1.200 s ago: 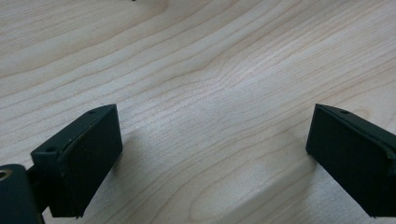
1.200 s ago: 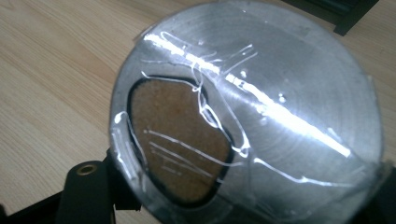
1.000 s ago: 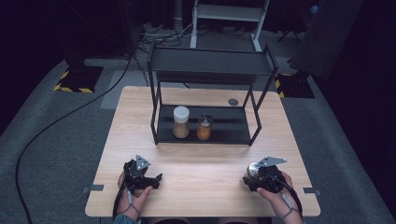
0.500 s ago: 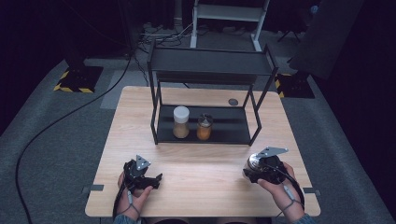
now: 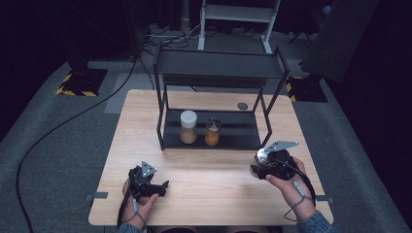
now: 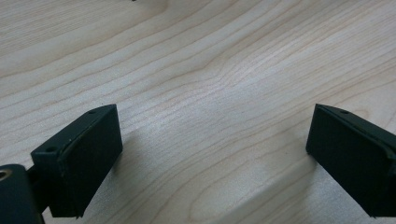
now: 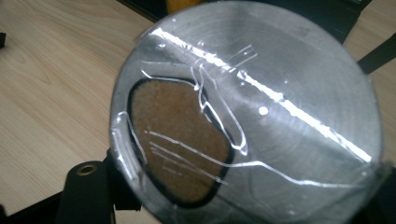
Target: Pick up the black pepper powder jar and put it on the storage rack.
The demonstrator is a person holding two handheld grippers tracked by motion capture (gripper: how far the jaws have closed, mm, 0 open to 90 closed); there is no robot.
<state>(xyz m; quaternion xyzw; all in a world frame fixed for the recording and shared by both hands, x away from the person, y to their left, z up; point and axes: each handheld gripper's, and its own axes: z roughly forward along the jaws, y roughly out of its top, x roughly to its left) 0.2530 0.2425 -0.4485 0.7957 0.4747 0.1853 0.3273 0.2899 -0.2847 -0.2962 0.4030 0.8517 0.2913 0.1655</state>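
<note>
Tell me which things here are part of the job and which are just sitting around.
In the job:
right gripper, shut on the silver-lidded jar
black rack, close ahead of that jar

Lying about:
white-lidded jar on the rack
small amber jar beside it
left gripper, open over bare table

Rack (image 5: 219, 73) at tabletop (image 5: 209, 194) rear-centre; two jars (image 5: 188, 126) (image 5: 213, 132) side by side on its bottom shelf.

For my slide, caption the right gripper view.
Right hand-held gripper holds a clear-lidded jar of brown powder above the wooden table.

Right claw (image 7: 247, 186) — hidden behind jar lid (image 7: 252, 116).
</note>
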